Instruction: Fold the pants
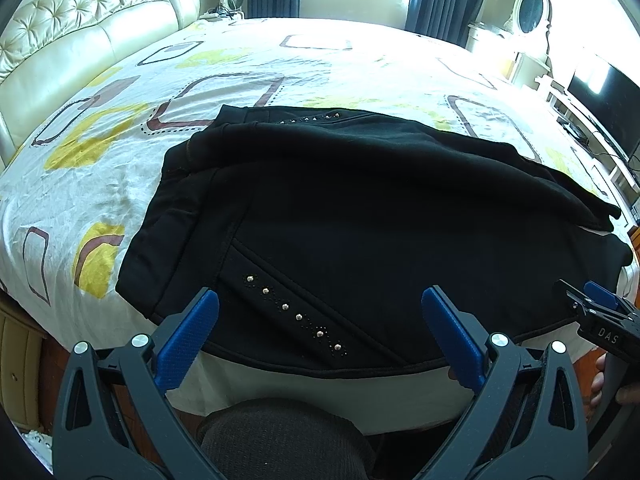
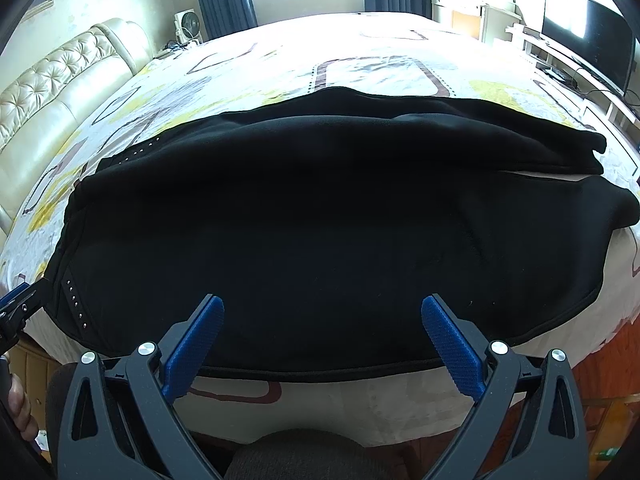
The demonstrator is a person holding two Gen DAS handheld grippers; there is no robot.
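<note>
Black pants point(image 1: 344, 208) with lines of silver studs lie folded lengthwise on the bed, waist end to the left, legs running right. They fill the right wrist view point(image 2: 320, 216). My left gripper point(image 1: 320, 304) is open and empty, hovering over the near hem by the studs. My right gripper point(image 2: 322, 312) is open and empty over the near edge further right. The right gripper also shows at the right edge of the left wrist view point(image 1: 592, 304), and the left gripper at the left edge of the right wrist view point(image 2: 16, 304).
The bed point(image 1: 120, 152) has a white sheet with yellow and brown shapes and a cream tufted headboard point(image 1: 80, 32) at the left. A TV point(image 2: 588, 36) and white dresser stand at the right. The bed's near edge point(image 2: 360, 400) drops to a wooden floor.
</note>
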